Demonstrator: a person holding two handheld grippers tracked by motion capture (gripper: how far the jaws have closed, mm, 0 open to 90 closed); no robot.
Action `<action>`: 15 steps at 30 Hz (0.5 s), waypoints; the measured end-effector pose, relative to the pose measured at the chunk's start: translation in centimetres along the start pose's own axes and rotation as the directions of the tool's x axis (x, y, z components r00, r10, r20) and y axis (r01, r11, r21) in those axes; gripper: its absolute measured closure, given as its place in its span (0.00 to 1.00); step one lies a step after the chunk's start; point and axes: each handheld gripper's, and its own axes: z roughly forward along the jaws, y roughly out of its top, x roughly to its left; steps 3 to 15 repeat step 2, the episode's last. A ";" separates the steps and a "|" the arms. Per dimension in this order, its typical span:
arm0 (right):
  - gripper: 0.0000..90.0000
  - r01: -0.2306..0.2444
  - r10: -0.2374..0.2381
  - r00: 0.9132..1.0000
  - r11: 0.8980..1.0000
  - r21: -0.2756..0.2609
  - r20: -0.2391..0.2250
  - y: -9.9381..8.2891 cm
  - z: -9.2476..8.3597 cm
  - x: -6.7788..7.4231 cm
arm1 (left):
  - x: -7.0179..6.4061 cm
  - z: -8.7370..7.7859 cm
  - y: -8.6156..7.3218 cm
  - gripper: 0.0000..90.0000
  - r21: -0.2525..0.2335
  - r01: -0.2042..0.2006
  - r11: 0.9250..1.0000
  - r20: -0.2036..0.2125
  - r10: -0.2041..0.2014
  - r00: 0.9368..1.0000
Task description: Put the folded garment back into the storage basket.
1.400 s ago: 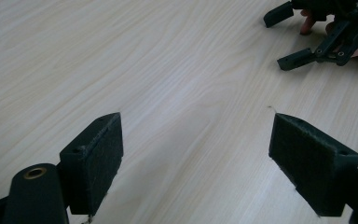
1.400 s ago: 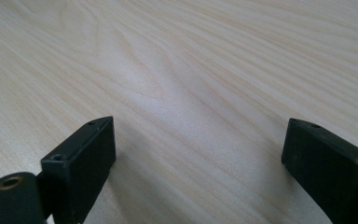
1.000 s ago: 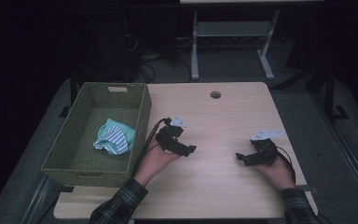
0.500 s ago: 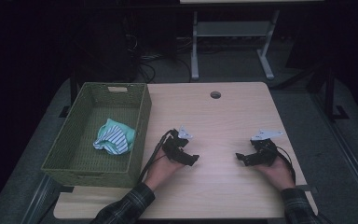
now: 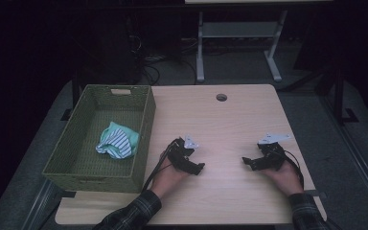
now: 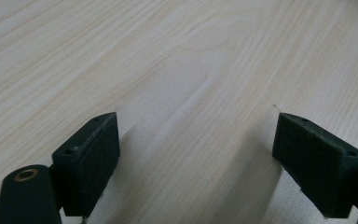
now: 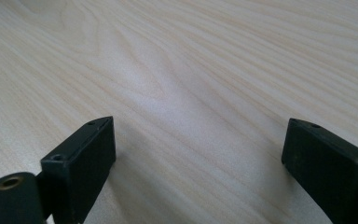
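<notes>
**Cloth in the basket, both grippers empty on the table**

The cloth [image 5: 117, 143], a crumpled green piece with a striped part, lies inside the basket [image 5: 146, 125], near its right wall and toward the person's end. It looks light, soft and limp, so it should bunch and drape when lifted rather than hold a shape. It is neither fragile nor slippery. A raised fold on top of the heap is the best place to pinch, since a grip there takes in several layers. The weave of the basket could snag a trailing corner.

The left gripper [image 5: 191, 166] rests low over the bare table [image 5: 230, 124], just right of the basket. In the left gripper view its jaws stand wide apart with nothing but wood between them. The right gripper [image 5: 249, 163] sits near the table's right side, its jaws likewise apart and empty.

Compared with a second ago, the left gripper has drawn back from the basket's edge toward the person and a little toward the table's middle. The right gripper and the cloth have not shifted.
</notes>
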 end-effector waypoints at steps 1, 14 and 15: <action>0.10 -0.001 0.001 1.000 1.000 0.000 0.000 0.0 0.0 0.0 | 0.0 0.0 -0.1 0.15 -0.007 -0.001 1.000 -0.001 0.001 1.000; 0.10 -0.001 0.001 1.000 1.000 0.000 0.000 0.0 0.0 0.0 | 0.0 0.0 -0.2 0.15 -0.019 -0.003 1.000 0.001 0.003 1.000; 0.10 -0.001 0.001 1.000 1.000 0.000 0.000 0.0 0.0 0.0 | 0.0 0.0 -0.2 0.15 -0.019 -0.003 1.000 0.001 0.003 1.000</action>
